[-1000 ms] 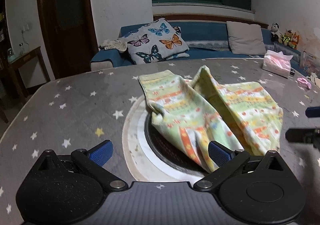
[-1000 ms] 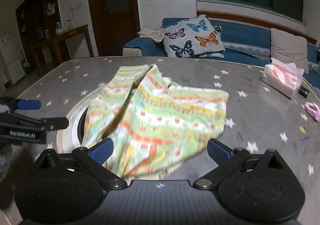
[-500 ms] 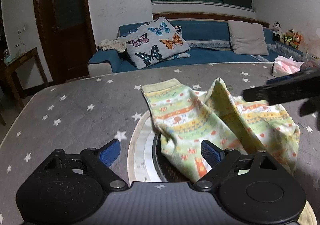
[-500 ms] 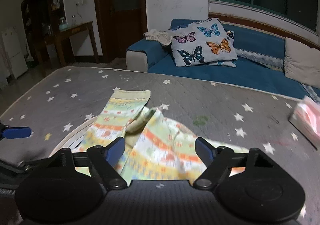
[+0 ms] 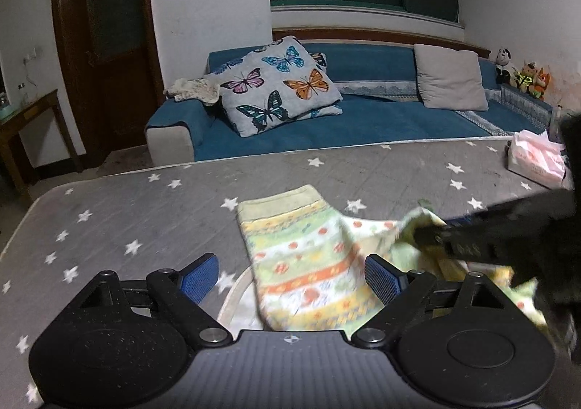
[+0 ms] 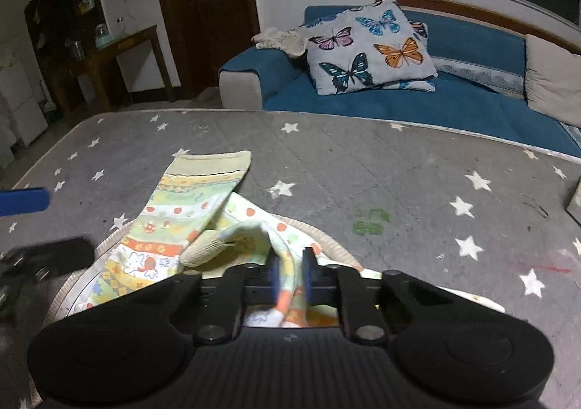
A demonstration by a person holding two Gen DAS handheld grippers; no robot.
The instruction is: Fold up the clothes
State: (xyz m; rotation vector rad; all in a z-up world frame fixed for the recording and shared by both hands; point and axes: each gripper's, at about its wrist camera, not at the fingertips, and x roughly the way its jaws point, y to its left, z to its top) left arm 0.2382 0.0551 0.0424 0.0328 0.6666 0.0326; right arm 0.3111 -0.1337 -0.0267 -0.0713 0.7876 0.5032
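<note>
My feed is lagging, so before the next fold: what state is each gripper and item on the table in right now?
Left gripper: jaws wide open, holding nothing, hovering over the near end of the pants.
Right gripper: jaws shut on a bunched fold of the pants.
Pants: one leg flat on the table, the other pinched and crumpled; not folded.
Tissue pack: on the table's far right, untouched.

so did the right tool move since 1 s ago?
Yes. The right tool went forward toward the sofa and shut on the patterned pants; a second ago it was open at their near edge.
</note>
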